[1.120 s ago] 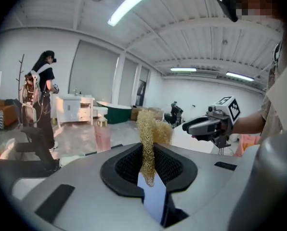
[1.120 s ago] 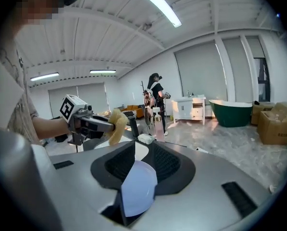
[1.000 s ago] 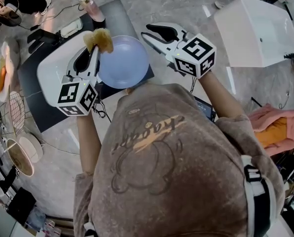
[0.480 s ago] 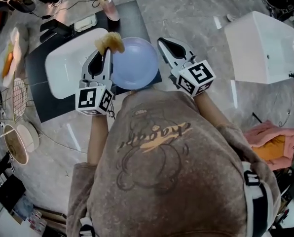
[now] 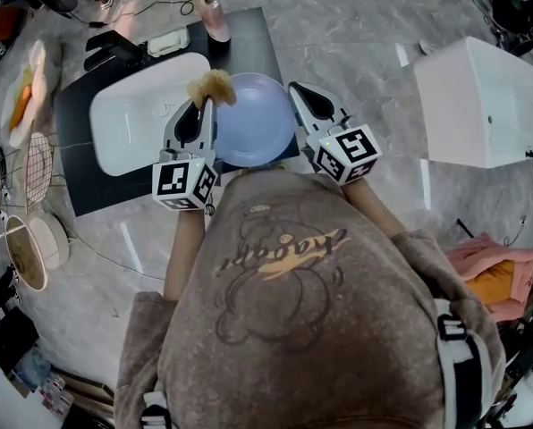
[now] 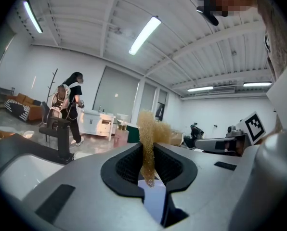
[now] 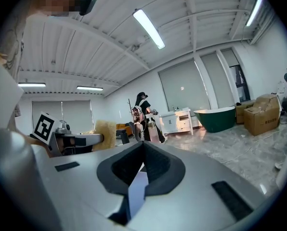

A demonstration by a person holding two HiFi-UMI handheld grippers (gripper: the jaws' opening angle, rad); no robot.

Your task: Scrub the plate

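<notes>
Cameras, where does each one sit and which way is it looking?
Head view: on the person's head, looking steeply down at the plate; shows shoulders, arms, left tool and right tool.
Left gripper view: on the left tool, looking forward along its jaws, shut on the sponge.
Right gripper view: on the right tool, looking forward along its shut jaws.
Shared: each gripper view catches the other tool.
</notes>
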